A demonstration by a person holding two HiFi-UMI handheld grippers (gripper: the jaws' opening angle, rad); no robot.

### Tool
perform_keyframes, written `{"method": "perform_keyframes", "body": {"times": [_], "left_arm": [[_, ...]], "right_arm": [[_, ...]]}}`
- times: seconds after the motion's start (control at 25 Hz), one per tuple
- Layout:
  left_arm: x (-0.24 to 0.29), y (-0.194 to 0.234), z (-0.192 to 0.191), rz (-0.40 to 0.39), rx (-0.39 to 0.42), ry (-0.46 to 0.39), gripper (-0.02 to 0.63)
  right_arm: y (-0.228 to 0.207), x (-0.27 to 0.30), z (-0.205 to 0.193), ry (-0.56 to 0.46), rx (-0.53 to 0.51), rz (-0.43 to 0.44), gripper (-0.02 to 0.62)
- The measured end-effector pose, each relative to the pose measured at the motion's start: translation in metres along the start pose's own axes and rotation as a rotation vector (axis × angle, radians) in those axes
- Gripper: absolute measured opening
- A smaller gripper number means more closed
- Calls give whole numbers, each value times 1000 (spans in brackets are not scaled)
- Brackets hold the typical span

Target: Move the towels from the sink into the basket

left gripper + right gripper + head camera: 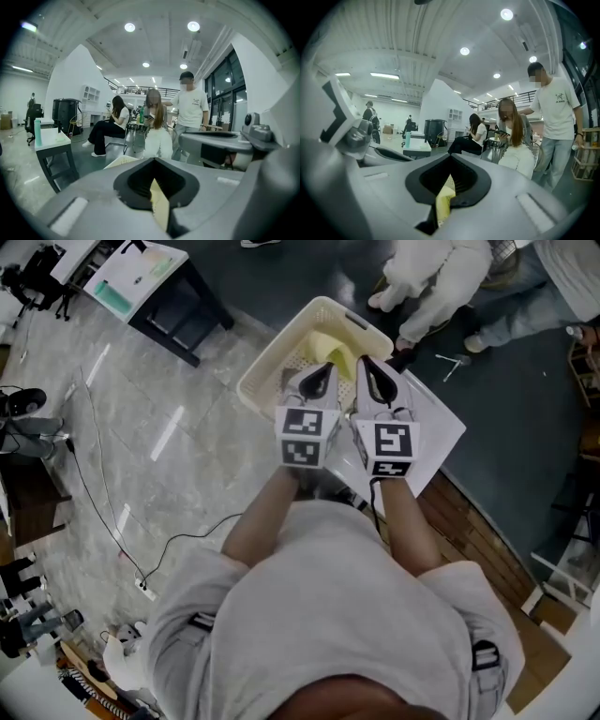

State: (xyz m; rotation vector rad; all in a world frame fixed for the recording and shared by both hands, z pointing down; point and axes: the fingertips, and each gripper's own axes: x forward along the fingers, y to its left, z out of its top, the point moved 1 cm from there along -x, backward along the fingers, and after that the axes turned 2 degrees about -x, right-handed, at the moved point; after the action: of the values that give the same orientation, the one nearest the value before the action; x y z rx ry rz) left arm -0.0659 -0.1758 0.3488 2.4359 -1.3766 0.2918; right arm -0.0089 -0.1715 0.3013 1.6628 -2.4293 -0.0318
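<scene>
A yellow towel [340,352] hangs between my two grippers, which are held side by side over the cream perforated basket [265,371]. In the head view the left gripper [320,381] and the right gripper [376,381] point away from me, each with its marker cube towards me. The left gripper [157,187] is shut on a fold of the yellow towel [160,208], and the basket's rim [123,161] shows just beyond it. The right gripper [447,185] is shut on another strip of the same towel [444,202]. The sink is hidden under my arms.
A white surface [442,430] lies below the right gripper, with wooden flooring [469,521] beside it. A dark table [150,282] stands at the far left. Two seated people [112,124] and a standing person [191,110] are beyond the basket. A cable [103,512] runs over the grey floor.
</scene>
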Motion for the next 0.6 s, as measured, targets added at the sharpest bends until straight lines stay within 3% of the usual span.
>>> {"method": "perform_keyframes", "body": {"times": [0.6], "left_arm": [[-6,-30,1,-21,46,-19,20]], "right_arm": [[-14,-28,0,-18,44,-19,5]]}}
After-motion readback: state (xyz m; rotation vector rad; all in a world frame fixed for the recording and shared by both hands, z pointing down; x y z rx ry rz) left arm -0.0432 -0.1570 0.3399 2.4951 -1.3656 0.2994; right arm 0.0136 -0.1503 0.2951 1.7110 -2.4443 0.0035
